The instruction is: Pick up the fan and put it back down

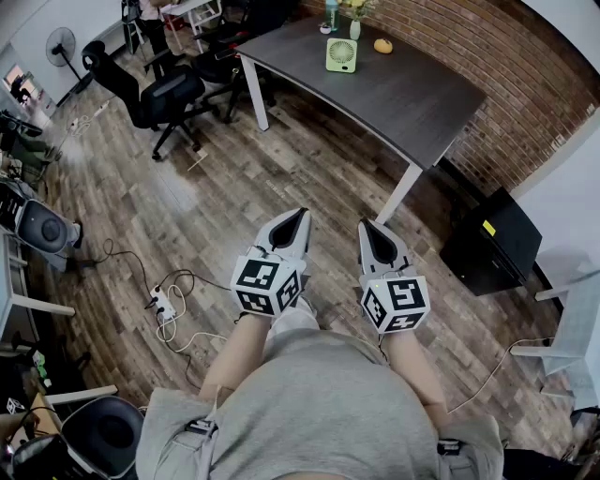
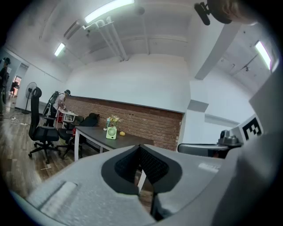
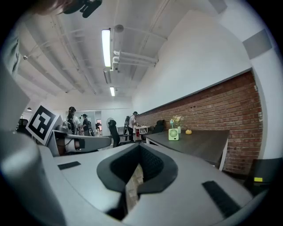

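Observation:
A small light-green fan (image 1: 341, 54) stands upright on the far side of a dark desk (image 1: 412, 103). It also shows small and distant as the fan (image 2: 111, 132) in the left gripper view and the fan (image 3: 173, 134) in the right gripper view. My left gripper (image 1: 302, 217) and right gripper (image 1: 364, 227) are held side by side over the wooden floor, well short of the desk. Both point level toward it. Each has its jaws closed together with nothing between them.
Beside the fan sit a yellow fruit (image 1: 382, 45) and a vase of flowers (image 1: 354, 21). Black office chairs (image 1: 155, 94) stand left of the desk. A black cabinet (image 1: 492, 246) is at the right by the brick wall. A power strip with cables (image 1: 165, 305) lies on the floor.

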Available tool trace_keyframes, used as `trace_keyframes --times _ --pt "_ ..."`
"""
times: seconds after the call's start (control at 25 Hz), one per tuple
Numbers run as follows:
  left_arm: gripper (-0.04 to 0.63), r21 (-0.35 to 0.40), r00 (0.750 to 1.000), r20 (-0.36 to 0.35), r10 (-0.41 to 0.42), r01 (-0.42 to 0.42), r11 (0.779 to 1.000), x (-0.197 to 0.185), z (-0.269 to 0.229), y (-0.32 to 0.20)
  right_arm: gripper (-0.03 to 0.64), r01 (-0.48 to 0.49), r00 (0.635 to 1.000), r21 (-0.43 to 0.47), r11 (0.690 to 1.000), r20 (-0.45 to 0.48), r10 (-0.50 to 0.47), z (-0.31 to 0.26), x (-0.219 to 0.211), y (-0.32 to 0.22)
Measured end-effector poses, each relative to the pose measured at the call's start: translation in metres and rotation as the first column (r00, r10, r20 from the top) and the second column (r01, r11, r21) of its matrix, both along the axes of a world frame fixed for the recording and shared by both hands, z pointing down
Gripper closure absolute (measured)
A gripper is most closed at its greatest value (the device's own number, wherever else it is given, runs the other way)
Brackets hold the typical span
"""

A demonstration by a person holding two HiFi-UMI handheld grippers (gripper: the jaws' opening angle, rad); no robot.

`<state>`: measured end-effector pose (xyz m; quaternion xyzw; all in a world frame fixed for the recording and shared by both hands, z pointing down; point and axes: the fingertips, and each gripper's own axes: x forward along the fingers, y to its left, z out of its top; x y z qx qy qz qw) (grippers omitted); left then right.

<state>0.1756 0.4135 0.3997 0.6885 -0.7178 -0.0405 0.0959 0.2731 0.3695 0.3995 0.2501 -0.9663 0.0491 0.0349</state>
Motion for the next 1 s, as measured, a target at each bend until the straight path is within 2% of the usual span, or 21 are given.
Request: trace_keyframes --times 0.56,0.88,1.0 --pt "0.574 -0.017 1.0 0.026 -0.001 0.001 1.0 0.009 0.001 0.002 0.615 0.034 0.999 0.021 0.999 -0.006 -0.034 -0.005 -0.001 0.009" --pt "0.571 -0.032 1.0 0.011 0.027 -0.027 0.999 0.014 0.007 0.002 0.609 0.027 1.0 -0.031 0.999 -0.012 -0.027 0.012 0.004 0.004" --pt "0.568 -0.036 1.0 0.006 0.026 -0.026 0.999 0.008 0.009 0.0 0.581 0.035 0.999 -0.041 0.999 -0.013 -0.035 0.014 -0.002 0.002"
